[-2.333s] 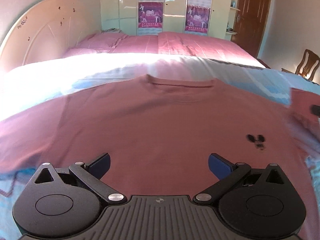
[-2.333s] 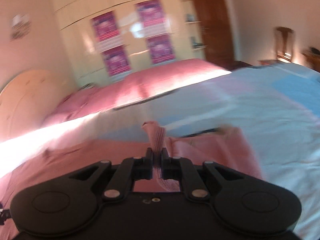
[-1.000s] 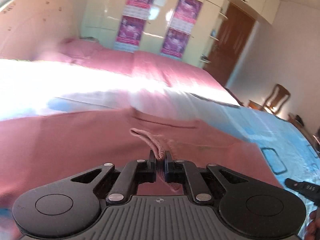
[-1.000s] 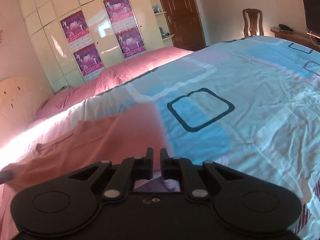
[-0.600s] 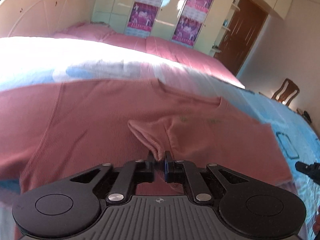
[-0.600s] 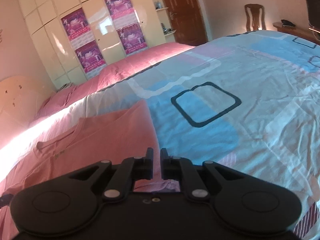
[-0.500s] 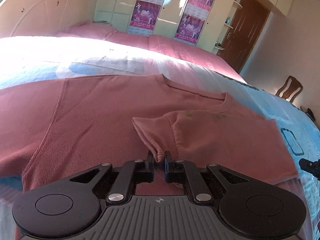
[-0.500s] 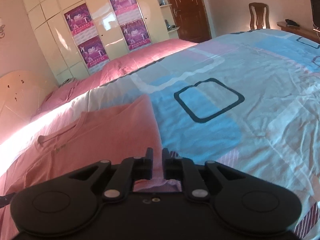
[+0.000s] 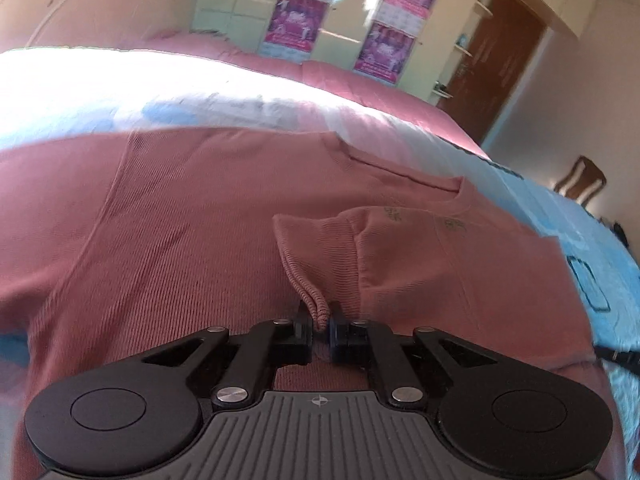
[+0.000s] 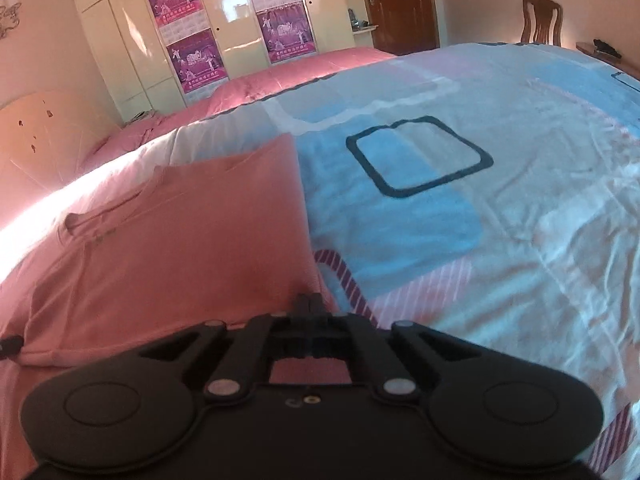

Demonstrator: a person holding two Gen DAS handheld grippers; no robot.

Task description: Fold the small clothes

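A pink ribbed T-shirt (image 9: 180, 220) lies flat on the bed, its right side folded over the middle. My left gripper (image 9: 320, 322) is shut on the cuff of the folded-over sleeve (image 9: 316, 248), low over the shirt's body. In the right wrist view the shirt (image 10: 180, 232) fills the left side, with its folded edge running toward my right gripper (image 10: 309, 304). That gripper's jaws are together at the shirt's lower folded edge; whether cloth is between them is hidden.
The bed has a blue, white and pink patterned cover (image 10: 460, 200) stretching to the right. Pink pillows (image 9: 360, 80) and a cream headboard (image 9: 80, 8) lie at the far end. A wardrobe with posters (image 10: 224, 32), a brown door (image 10: 400, 4) and a wooden chair (image 10: 542, 20) stand beyond.
The right side of the shirt was carried over onto its middle by both grippers. In the last half second my left gripper dropped lower and closer to the shirt, and the right jaws closed fully.
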